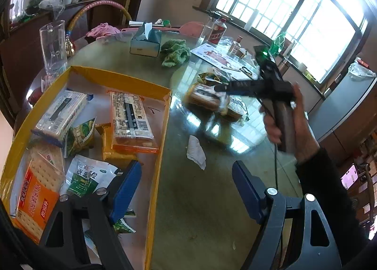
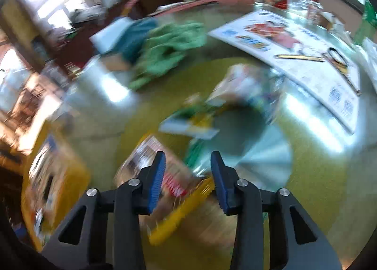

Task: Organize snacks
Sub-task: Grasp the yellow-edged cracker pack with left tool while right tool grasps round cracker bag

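**Loose snack packets: light, crackly, easily crushed**

The snacks not yet sorted are seen lying in a small heap [image 1: 207,99] on the tabletop [image 1: 188,211], just beyond the far corner of the yellow box [image 1: 122,78]. Several packets are already lying inside the box, among them a clear-wrapped block of crackers [image 1: 132,117].

The right gripper [image 2: 188,155] is held by a hand [image 1: 280,126] directly over the heap and is pointed steeply down. Its fingers are drawn fairly close, with a narrow gap left between them. A packet with a yellow serrated edge [image 2: 181,208] is seen at that gap, but the right wrist view is badly blurred, so it cannot be told whether the packet is pinched or merely lies beneath. The left gripper [image 1: 187,166] is held over the near edge of the box with its fingers spread wide and nothing between them.

The packets are judged to be light. The film wrappers are likely to be slippery and to crumple under pressure, and the biscuits inside are brittle. A stiff cracker block would best be taken across its narrow width, near the middle, with gentle pressure. A soft pouch would best be taken by its crimped end seam, where only film is squeezed. A grip at one corner is likely to let the packet swing or slip.
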A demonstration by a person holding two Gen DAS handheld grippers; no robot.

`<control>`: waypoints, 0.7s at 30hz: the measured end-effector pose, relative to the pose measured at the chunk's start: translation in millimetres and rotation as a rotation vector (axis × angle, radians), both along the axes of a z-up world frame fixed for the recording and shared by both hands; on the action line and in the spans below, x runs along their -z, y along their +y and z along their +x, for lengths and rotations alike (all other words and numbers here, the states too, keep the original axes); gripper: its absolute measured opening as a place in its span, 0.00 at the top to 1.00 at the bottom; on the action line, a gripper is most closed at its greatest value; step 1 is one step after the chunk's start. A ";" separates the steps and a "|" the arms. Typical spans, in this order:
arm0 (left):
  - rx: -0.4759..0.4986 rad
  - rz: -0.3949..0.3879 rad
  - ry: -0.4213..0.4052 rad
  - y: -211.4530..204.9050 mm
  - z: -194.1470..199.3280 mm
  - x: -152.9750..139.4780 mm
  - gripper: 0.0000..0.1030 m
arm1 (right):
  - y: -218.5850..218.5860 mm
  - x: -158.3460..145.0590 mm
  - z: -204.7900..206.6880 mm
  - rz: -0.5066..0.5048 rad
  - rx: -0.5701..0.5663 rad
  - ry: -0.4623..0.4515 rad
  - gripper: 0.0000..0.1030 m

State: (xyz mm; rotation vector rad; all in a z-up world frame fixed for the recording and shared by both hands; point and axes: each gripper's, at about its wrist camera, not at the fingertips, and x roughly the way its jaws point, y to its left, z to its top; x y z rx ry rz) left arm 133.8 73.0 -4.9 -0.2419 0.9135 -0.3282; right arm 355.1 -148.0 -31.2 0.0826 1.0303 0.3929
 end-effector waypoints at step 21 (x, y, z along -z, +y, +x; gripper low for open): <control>0.015 0.060 0.009 -20.6 3.6 -5.8 0.23 | -43.7 11.9 -15.7 0.046 -0.030 0.014 0.15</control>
